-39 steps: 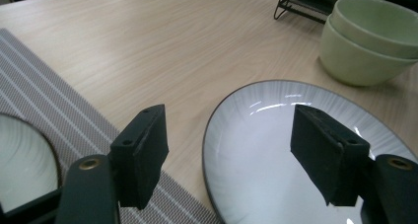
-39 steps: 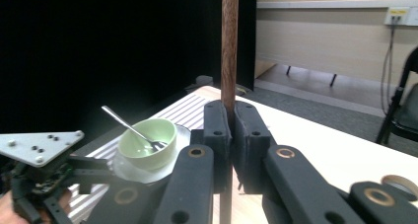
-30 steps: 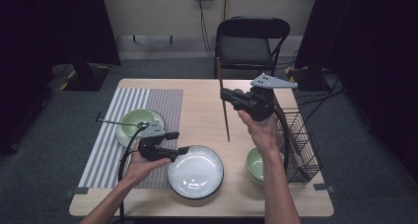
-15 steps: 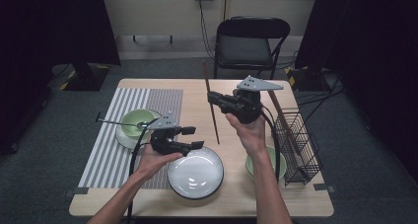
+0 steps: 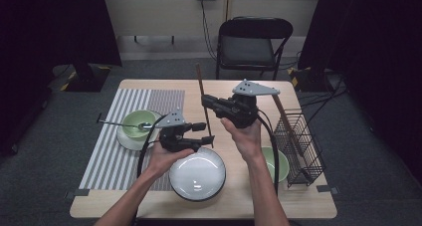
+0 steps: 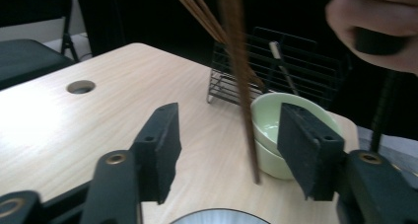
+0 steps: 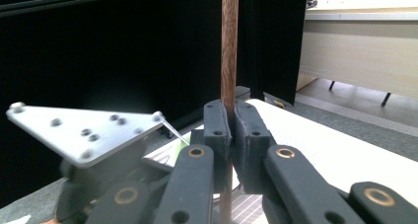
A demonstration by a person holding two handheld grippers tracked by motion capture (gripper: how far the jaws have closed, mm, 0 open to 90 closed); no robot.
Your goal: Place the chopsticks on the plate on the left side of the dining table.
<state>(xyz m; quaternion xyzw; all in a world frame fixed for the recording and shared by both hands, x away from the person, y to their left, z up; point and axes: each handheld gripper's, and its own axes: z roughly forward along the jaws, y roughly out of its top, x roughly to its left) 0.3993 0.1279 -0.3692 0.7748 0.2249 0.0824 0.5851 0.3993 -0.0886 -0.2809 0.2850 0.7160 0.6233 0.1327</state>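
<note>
A long brown wooden stick (image 5: 203, 104) stands nearly upright above the table, and my right gripper (image 5: 204, 102) is shut on its middle. In the right gripper view the jaws pinch the stick (image 7: 229, 61), with my right gripper (image 7: 230, 120) pointing towards the striped mat. My left gripper (image 5: 205, 135) is raised over the table and points right at the stick's lower end. In the left gripper view the stick (image 6: 242, 91) hangs between the jaws of my left gripper (image 6: 231, 150). These jaws have just been closing, and neither pad touches the stick.
A white dark-rimmed plate (image 5: 197, 175) lies near the front edge. A green bowl (image 5: 137, 122) with a spoon (image 5: 119, 123) sits on the striped mat (image 5: 112, 151). Another green bowl (image 5: 276, 162) stands beside a wire rack (image 5: 298, 141) holding more sticks. A chair (image 5: 251, 44) stands behind the table.
My right gripper carried the stick leftward towards the table's middle. My left gripper rose and moved right until its jaws straddle the stick's lower end, and its jaws narrowed.
</note>
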